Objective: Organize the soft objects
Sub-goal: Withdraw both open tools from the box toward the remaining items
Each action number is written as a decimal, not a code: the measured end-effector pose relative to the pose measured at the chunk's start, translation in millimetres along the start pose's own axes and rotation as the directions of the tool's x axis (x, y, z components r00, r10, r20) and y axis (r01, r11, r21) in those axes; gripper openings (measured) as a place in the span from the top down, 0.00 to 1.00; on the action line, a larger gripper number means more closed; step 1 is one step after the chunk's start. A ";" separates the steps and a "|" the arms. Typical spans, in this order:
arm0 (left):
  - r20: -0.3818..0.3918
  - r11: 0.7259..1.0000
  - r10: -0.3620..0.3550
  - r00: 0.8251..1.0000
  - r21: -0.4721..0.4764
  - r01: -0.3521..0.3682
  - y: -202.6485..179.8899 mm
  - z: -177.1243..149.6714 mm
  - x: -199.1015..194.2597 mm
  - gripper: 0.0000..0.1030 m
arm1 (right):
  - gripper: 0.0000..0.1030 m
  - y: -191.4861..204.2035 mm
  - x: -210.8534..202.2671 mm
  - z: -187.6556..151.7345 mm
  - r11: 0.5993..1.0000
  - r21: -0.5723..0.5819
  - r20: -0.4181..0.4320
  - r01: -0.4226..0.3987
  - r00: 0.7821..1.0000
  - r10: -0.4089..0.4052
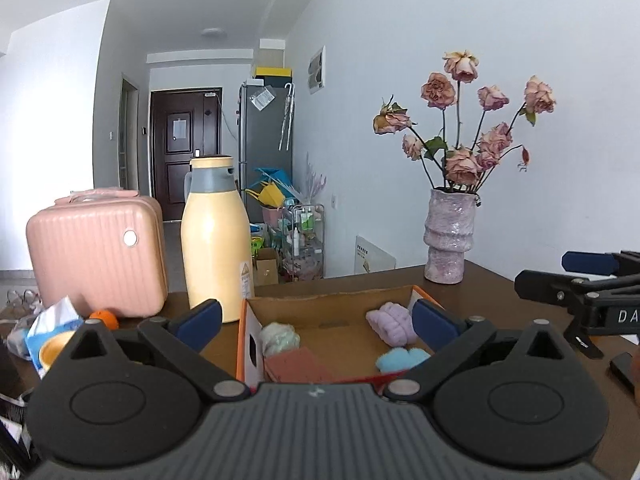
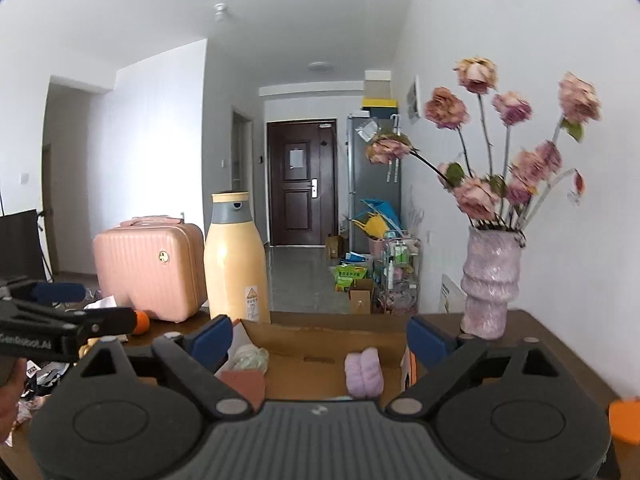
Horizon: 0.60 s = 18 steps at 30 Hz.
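Observation:
An open cardboard box point(image 1: 332, 296) stands on the brown table. In it lie a pale green yarn ball point(image 1: 280, 338), a lilac knitted bundle point(image 1: 392, 324), a light blue fluffy piece point(image 1: 402, 358) and a brick-red pad point(image 1: 298, 364). My left gripper point(image 1: 318, 322) is open and empty above the box's near side. My right gripper point(image 2: 320, 340) is open and empty over the same box point(image 2: 320, 334), where the lilac bundle point(image 2: 364, 374), the yarn ball point(image 2: 250, 358) and the red pad point(image 2: 244, 386) show. Each gripper appears in the other's view, the right one point(image 1: 576, 280) and the left one point(image 2: 68, 310).
A yellow thermos jug point(image 1: 216, 236) and a pink suitcase point(image 1: 96, 252) stand behind the box at left. A pink vase of dried roses point(image 1: 448, 236) stands at back right. An orange point(image 1: 105, 319) and a tissue pack point(image 1: 52, 320) lie at left. An orange object point(image 2: 624, 420) sits at the right edge.

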<state>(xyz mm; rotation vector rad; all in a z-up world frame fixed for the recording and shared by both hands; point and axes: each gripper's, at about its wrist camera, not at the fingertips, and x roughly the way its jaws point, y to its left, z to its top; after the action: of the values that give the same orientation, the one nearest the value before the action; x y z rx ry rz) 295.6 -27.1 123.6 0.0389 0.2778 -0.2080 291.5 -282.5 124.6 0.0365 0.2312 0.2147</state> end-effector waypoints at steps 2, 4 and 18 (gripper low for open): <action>0.009 1.000 0.007 1.000 -0.006 -0.007 -1.6 -11.1 -12.1 0.00 | 0.05 4.1 -10.8 -12.4 1.000 0.007 0.018 0.002 1.000 -0.002; 0.026 1.000 0.016 1.000 -0.006 -0.016 -2.7 -22.3 -25.6 0.00 | 0.05 10.3 -21.1 -25.9 1.000 0.004 0.029 0.010 1.000 -0.010; 0.036 0.999 0.039 0.999 -0.023 -0.038 -8.9 -88.8 -117.4 0.00 | 0.02 45.9 -111.9 -91.4 1.000 0.018 0.060 -0.023 0.998 0.022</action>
<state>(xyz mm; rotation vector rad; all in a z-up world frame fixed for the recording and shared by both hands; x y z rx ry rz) 159.5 -6.6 70.6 0.0182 0.2427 -0.1669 154.5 -260.7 63.5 0.0639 0.1731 0.2334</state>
